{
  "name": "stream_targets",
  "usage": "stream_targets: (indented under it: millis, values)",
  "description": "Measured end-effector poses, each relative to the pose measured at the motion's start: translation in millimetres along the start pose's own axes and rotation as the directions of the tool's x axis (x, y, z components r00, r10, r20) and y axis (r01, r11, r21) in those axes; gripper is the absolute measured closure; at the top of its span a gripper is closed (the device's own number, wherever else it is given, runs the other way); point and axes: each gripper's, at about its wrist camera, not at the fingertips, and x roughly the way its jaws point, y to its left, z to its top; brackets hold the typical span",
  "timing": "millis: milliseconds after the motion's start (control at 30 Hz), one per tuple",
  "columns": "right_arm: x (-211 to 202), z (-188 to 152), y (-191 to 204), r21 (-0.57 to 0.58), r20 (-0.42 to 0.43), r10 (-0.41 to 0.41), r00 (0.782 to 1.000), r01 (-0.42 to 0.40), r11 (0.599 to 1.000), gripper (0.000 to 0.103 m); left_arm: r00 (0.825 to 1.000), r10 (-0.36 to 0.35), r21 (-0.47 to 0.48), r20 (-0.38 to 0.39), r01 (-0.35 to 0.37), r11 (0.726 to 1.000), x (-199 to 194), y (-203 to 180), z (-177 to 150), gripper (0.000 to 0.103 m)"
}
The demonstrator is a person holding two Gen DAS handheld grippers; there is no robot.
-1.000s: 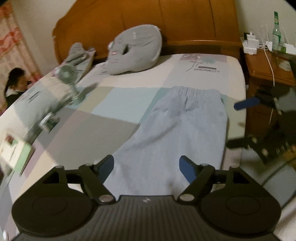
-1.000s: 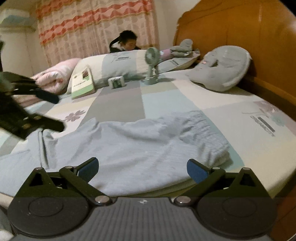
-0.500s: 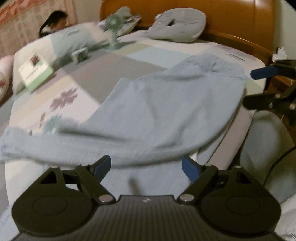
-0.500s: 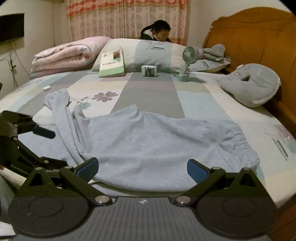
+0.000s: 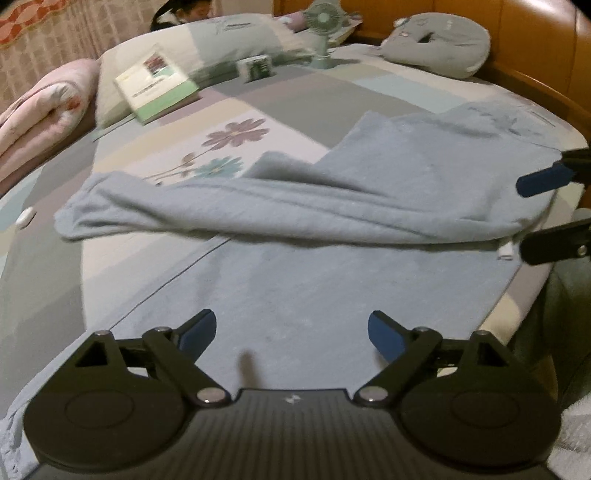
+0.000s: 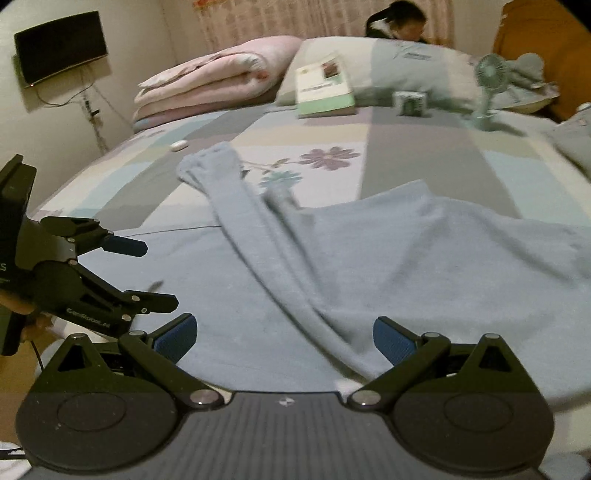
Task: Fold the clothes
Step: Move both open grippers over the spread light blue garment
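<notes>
Pale blue trousers [image 5: 388, 206] lie spread on the bed, waistband towards the headboard. One leg [image 6: 236, 221] runs out in a crumpled strip, its cuff [image 5: 74, 218] far from the waistband; the other leg [image 5: 295, 280] lies flat near the bed's edge. My left gripper [image 5: 291, 321] hovers over that flat leg, its jaws opening, with nothing pinched between them. It also shows in the right wrist view as the left gripper [image 6: 147, 273]. My right gripper [image 6: 284, 328] hangs open over the trousers' near edge, gripping nothing. In the left wrist view the right gripper [image 5: 532, 216] sits at the right margin.
At the far side of the bed are a green-edged book [image 5: 159, 88], a small box [image 5: 256, 68], a desk fan [image 5: 325, 22], a grey cushion [image 5: 439, 44] and a folded pink quilt [image 6: 214, 85]. A person [image 6: 395, 22] sits beyond. A wooden headboard [image 5: 535, 44] bounds the bed.
Both grippers have swung along the trousers from the waistband end towards the legs. The left one sank closer to the cloth and its jaws stand a little wider.
</notes>
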Motion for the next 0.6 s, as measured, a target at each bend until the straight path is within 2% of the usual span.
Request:
stream_targets:
  millis: [167, 267, 367, 467, 600]
  values:
    - [16.6, 5.0, 12.6, 0.011, -0.006, 0.022, 1.0, -0.022, 1.0, 0.0, 1.0, -0.015, -0.005, 0.002, 0.015, 1.0, 2.0, 12.9, -3.3, 0.013]
    - [19.2, 7.8, 16.7, -0.007, -0.006, 0.006, 1.0, -0.006, 1.0, 0.0, 1.0, -0.016, 0.014, 0.002, 0.016, 1.0, 10.4, 13.7, -1.9, 0.013]
    - [17.3, 9.8, 14.2, -0.005, 0.006, 0.024, 1.0, -0.024, 1.0, 0.0, 1.0, -0.024, 0.009, -0.005, 0.025, 1.0, 21.7, 14.6, 1.2, 0.013]
    - [20.4, 14.5, 8.4, -0.006, -0.003, 0.075, 0.997, -0.075, 0.997, 0.0, 0.999, -0.032, -0.002, -0.014, 0.032, 0.999, 30.8, 13.8, 1.7, 0.013]
    - [33.9, 22.8, 3.5, -0.017, -0.039, 0.174, 0.984, -0.174, 0.985, 0.0, 0.999, 0.006, -0.001, -0.034, -0.006, 1.0, 38.1, 12.3, -1.1, 0.013]
